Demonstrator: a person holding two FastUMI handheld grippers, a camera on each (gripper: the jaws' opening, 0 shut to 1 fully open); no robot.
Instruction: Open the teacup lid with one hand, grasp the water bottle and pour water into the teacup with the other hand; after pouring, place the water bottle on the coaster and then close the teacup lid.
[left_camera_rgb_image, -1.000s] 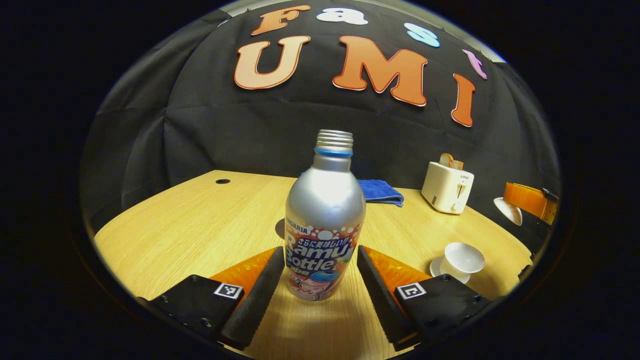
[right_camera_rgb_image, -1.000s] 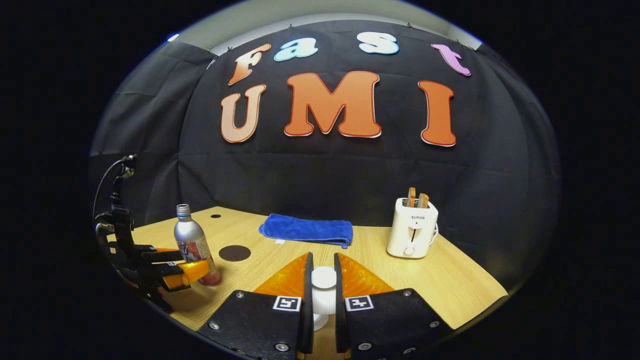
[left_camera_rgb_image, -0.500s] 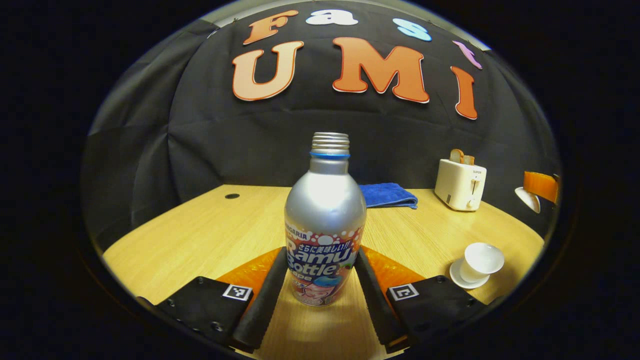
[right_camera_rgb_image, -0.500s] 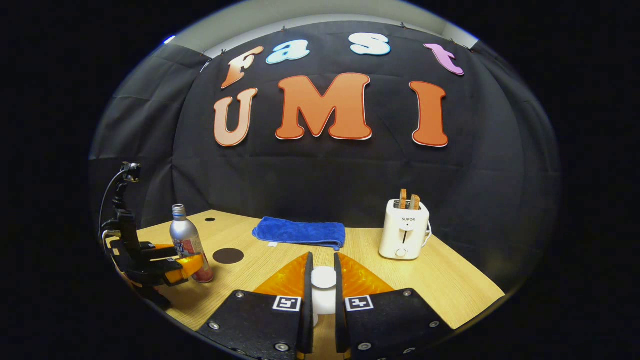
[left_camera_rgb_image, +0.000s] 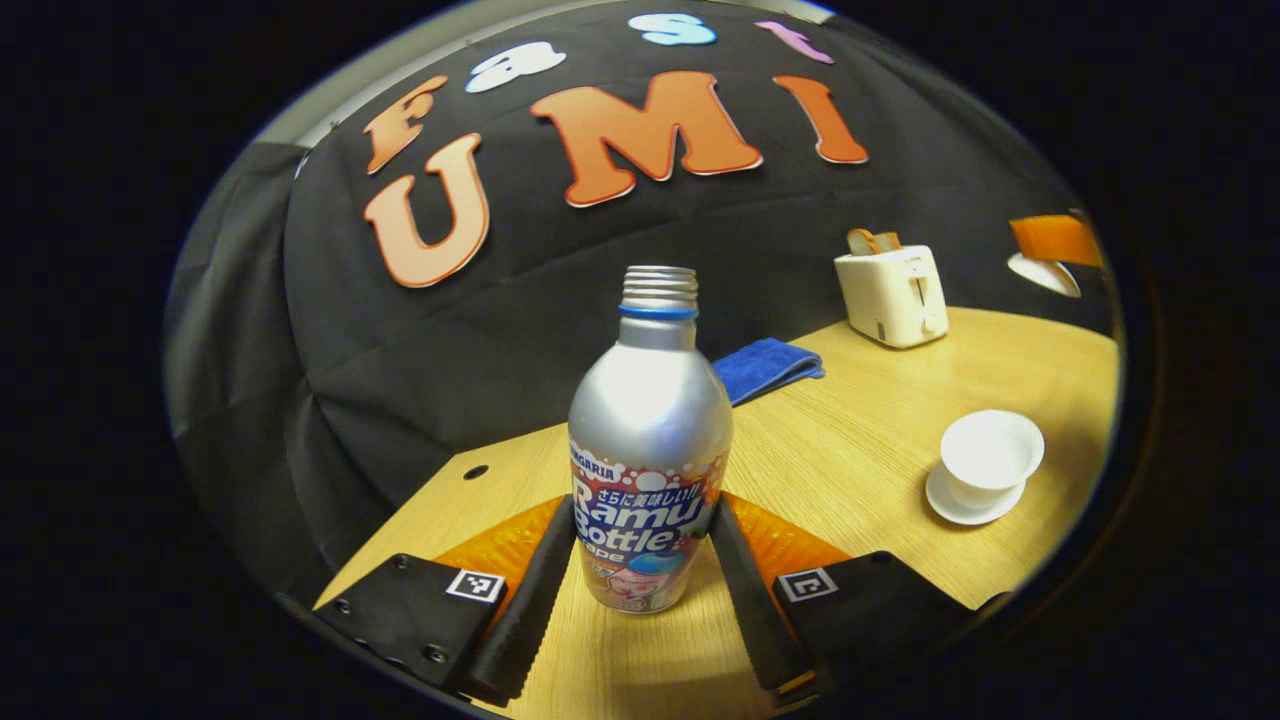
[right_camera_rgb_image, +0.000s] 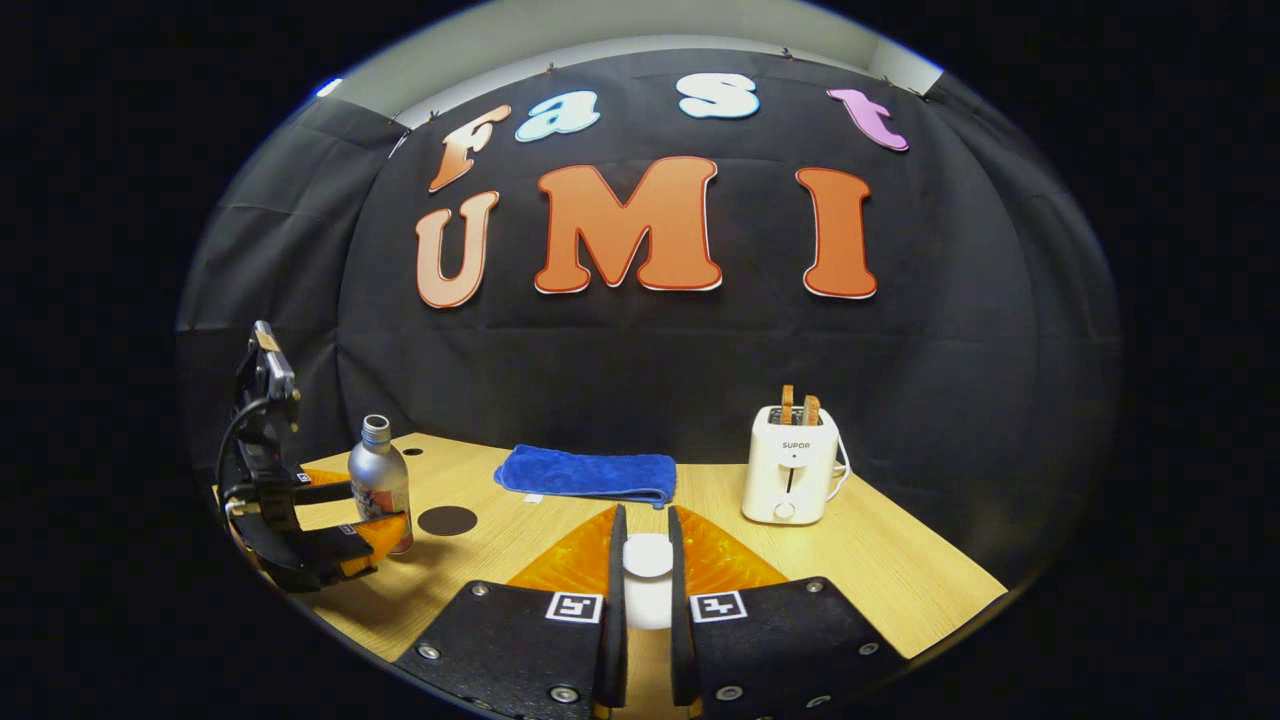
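The left claw (left_camera_rgb_image: 640, 575) has closed on the bottle (left_camera_rgb_image: 648, 450) and now tilts it off the bench (left_camera_rgb_image: 880, 400), toward the uncovered teacup (left_camera_rgb_image: 990, 455). The right claw (right_camera_rgb_image: 646, 590) stays clamped on the lid (right_camera_rgb_image: 647, 556), right of the bottle, so pouring looks next.

A wooden table (right_camera_rgb_image: 880, 570) is carrying a folded blue towel (right_camera_rgb_image: 588, 473), a white toaster (right_camera_rgb_image: 790, 465), a dark round coaster (right_camera_rgb_image: 447, 520), and a saucer (left_camera_rgb_image: 968, 503) that is sitting under a white teacup (left_camera_rgb_image: 990, 455).
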